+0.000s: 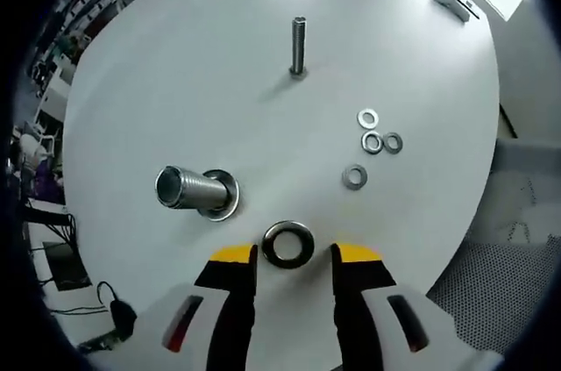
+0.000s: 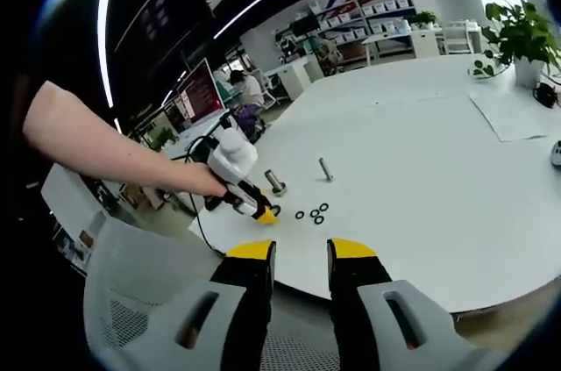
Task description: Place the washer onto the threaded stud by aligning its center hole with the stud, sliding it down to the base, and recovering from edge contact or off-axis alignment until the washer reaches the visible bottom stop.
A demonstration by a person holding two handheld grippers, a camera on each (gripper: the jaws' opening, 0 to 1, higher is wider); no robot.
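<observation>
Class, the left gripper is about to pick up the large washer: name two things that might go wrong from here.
1. The large washer lies flat on the table between the open left gripper fingers; closing may push it away instead of lifting it.
2. The wide stud stands close beside it, so a swing could knock the gripper against it. The thin stud could be the wrong target.

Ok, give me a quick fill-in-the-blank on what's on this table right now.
1. The large washer lies between the tips of the ___ claw.
2. The count of small washers lying loose in a group is ___.
3. The thin threaded stud stands ___ on the white table.

Answers: left; four; upright
</observation>
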